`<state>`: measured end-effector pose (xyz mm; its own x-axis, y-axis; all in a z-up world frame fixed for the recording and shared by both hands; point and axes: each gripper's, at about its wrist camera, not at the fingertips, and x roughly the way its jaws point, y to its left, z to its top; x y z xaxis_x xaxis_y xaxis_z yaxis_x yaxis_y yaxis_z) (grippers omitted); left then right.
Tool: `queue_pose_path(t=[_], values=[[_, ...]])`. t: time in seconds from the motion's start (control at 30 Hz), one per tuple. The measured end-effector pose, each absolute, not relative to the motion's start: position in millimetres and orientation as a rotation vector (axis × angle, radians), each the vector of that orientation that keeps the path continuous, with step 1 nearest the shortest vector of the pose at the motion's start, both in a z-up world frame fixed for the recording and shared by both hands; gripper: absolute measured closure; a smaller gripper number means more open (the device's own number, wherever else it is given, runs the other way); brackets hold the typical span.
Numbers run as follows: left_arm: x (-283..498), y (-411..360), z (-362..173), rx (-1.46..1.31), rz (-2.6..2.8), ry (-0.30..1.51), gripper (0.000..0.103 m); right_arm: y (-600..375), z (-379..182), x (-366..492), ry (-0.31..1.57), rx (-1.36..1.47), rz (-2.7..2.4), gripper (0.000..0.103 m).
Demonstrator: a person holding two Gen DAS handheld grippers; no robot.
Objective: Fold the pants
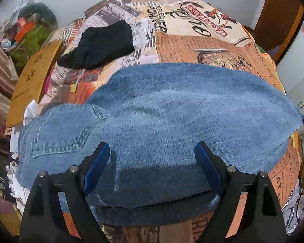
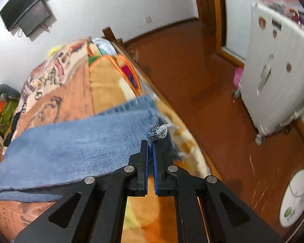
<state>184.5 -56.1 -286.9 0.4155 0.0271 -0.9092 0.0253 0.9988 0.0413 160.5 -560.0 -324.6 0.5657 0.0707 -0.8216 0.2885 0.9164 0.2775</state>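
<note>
Blue jeans (image 1: 172,109) lie across a bed, folded lengthwise, with a back pocket (image 1: 64,129) showing at the left. My left gripper (image 1: 153,149) hovers just over the denim near its front fold, open wide, with nothing pinched between the blue pads. In the right wrist view the leg of the jeans (image 2: 71,147) stretches left from my right gripper (image 2: 150,142). That gripper is shut on the frayed hem (image 2: 153,130) at the bed's right side. Loose white threads (image 2: 163,130) stick out past the tips. The right view is blurred by motion.
A black garment (image 1: 99,44) lies farther back on the patterned bedcover (image 1: 192,40). A wooden board (image 1: 36,81) and clutter sit to the left. Right of the bed edge are a brown floor (image 2: 212,101), a white cabinet (image 2: 273,70) and a round white appliance (image 2: 293,198).
</note>
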Motion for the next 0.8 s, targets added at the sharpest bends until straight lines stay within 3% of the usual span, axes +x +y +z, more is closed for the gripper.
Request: queue_pose_path(t=[0.2,0.4,0.57,0.8], values=[[180.5,-47.9,-291.9,0.014,0.002,1.151,0.016,-548.4,-335.3,160.8,1.048,0.331,-0.164,0.097],[173.5,-21.8,-273.8,0.0,0.05,1.092,0.016,-534.3,-286.6,156.5,0.998,0.286,-0.135,0.094],[161.7,24.8,-252.8,-0.026,0.139,1.03,0.016,-491.6,-235.4,156.9,0.877,0.219,-0.045,0.064],[128.5,121.5,-248.2,-0.123,0.304,1.011,0.016,-397.9,-203.0,172.0,0.819,0.088,0.151,0.063]])
